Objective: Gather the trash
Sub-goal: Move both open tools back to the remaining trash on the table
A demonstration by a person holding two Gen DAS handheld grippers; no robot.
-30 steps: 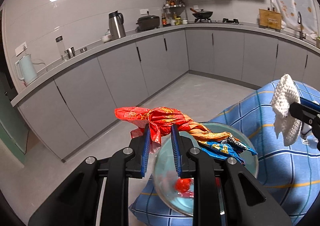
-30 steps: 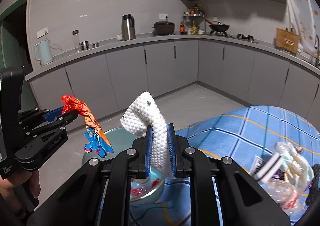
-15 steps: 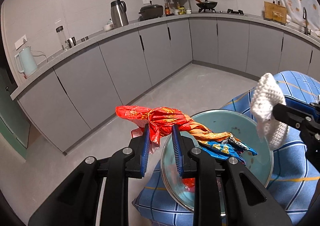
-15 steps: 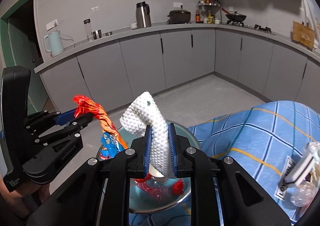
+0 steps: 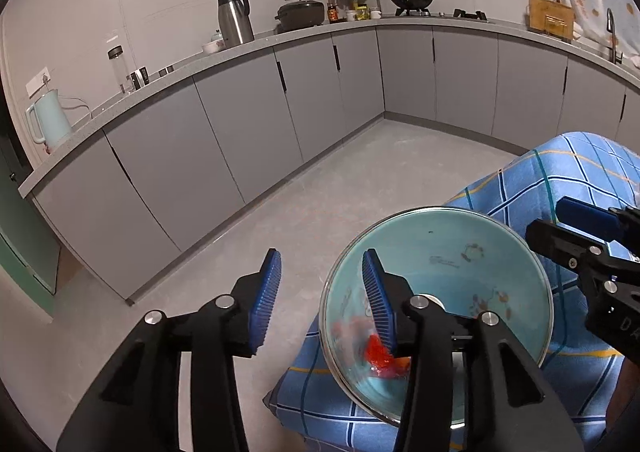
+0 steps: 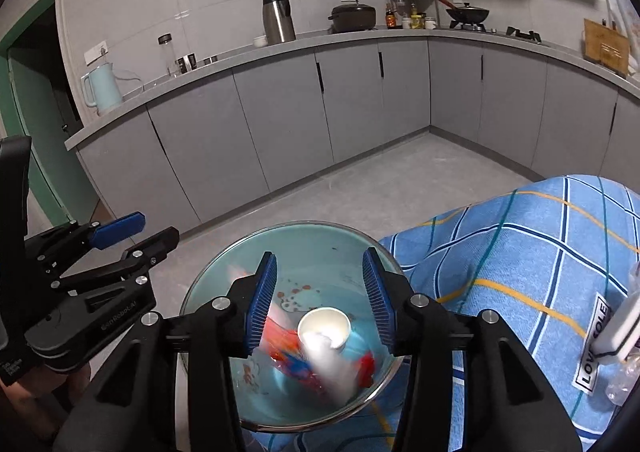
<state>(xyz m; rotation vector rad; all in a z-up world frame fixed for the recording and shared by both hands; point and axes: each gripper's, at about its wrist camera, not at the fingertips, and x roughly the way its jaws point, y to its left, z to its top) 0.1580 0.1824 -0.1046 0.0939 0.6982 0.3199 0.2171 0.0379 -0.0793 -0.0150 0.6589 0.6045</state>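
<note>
Right wrist view takes in the grey kitchen cabinets (image 6: 280, 123) along the far wall, then the table under its blue checked cloth (image 6: 532, 252), with the teal bowl (image 6: 320, 240) at the cloth's near corner. Both grippers hang over that bowl. The right gripper (image 6: 318, 292) has just been opening its jaws, and nothing is between them now; the white foam net (image 6: 332, 362) it carried a second ago shows as a blurred white streak dropping into the bowl beside the white paper cup (image 6: 324, 326). The left gripper (image 5: 320, 292) has also just been opening, and its blue pads stand apart with nothing in the gap. The red and blue snack wrapper (image 6: 288, 348) that was clamped in it half a second ago now lies blurred in the bowl's bottom, against the cup. In the left wrist view only a red scrap (image 5: 380, 354) shows, behind the right-hand finger.

So both pieces have been let go into the bowl, which seems to serve as the trash collector, and this pair of drops looks done. More litter remains: a clear plastic bag (image 6: 624, 364) with a labelled strip lies on the cloth at the far right edge, well apart from the bowl.
</note>
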